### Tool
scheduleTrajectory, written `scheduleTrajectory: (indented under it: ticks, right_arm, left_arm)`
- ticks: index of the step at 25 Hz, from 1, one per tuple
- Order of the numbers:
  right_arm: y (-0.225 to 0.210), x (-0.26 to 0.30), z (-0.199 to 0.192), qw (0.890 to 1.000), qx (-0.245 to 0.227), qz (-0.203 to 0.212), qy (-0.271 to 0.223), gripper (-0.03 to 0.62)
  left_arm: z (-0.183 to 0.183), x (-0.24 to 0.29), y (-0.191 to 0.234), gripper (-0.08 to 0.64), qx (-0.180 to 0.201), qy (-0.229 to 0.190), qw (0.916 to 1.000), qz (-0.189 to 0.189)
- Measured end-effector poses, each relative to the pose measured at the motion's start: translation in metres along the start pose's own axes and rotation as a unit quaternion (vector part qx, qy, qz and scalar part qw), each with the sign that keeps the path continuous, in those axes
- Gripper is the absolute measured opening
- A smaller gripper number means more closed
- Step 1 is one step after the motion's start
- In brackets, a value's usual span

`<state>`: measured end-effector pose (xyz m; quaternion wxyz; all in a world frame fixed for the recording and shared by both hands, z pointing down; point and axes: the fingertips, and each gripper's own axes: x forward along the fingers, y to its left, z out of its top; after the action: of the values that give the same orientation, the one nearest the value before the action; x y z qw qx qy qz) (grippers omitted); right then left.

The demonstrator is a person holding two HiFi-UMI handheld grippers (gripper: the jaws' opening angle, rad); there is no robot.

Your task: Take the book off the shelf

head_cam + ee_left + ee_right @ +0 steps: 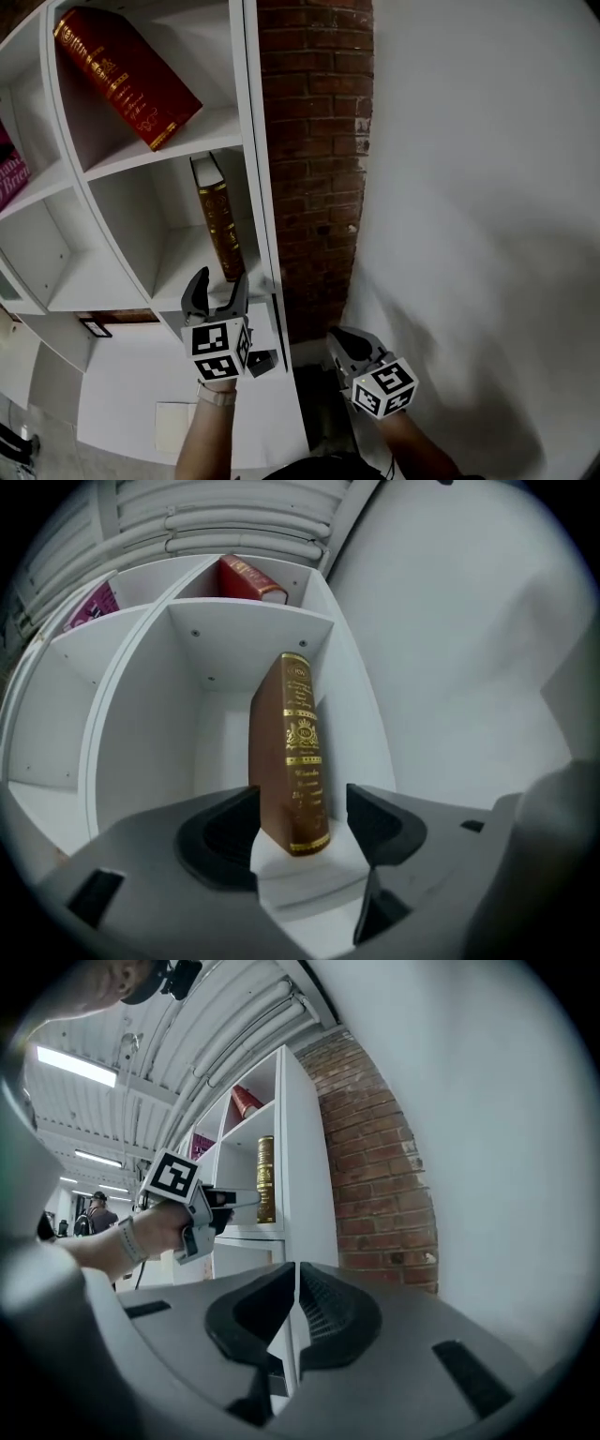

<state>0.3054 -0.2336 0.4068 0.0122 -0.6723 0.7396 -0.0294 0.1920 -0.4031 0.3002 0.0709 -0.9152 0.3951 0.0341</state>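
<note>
**Shelf** (251, 141): white, divided into open compartments, set against a brick pillar (314, 141). A plain white wall (469, 187) is seen to the right of the pillar.

**Brown book** (221, 230): the task's item, gold bands and gold lettering on the spine. It is stood nearly upright, at a slight lean, in the right-hand column of the shelf, one compartment below the red book. The spine is turned outward, and its foot rests on the compartment floor near the front edge.

**Red book** (127, 75): gilt-edged, leaned at a slant in the compartment above.

**Magenta book** (11, 173): only partly seen at the left edge, in another column.

**Left hand-held gripper** (219, 284): held just in front of the brown book's compartment and pointed at it. The jaws are spread wide. In the left gripper view the lower spine is framed between them, and a clear gap is seen beside the right jaw. The book is not clamped.

**Right hand-held gripper** (295, 1277): held lower and to the right, in front of the brick pillar. Its jaws are closed together with nothing between them.
</note>
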Motion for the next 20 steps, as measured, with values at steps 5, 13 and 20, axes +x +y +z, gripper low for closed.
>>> scheduleTrajectory:
  ticks: [5,13,20]
  right_arm:
    - [-0.014,0.016,0.000,1.000,0.010,0.012,0.009,0.025]
    - [-0.031,0.029,0.005,1.000,0.010,0.011,0.015,0.025]
    - [-0.030,0.031,0.004,1.000,0.006,0.021,0.015,0.025]
  left_arm:
    - [0.005,0.027,0.005,0.304,0.004,0.003,0.9998,0.020]
    - [0.001,0.047,0.011,0.308,0.018,0.030,0.9979,0.055]
    - [0.001,0.047,0.018,0.279,0.033,0.029,0.9945,0.096]
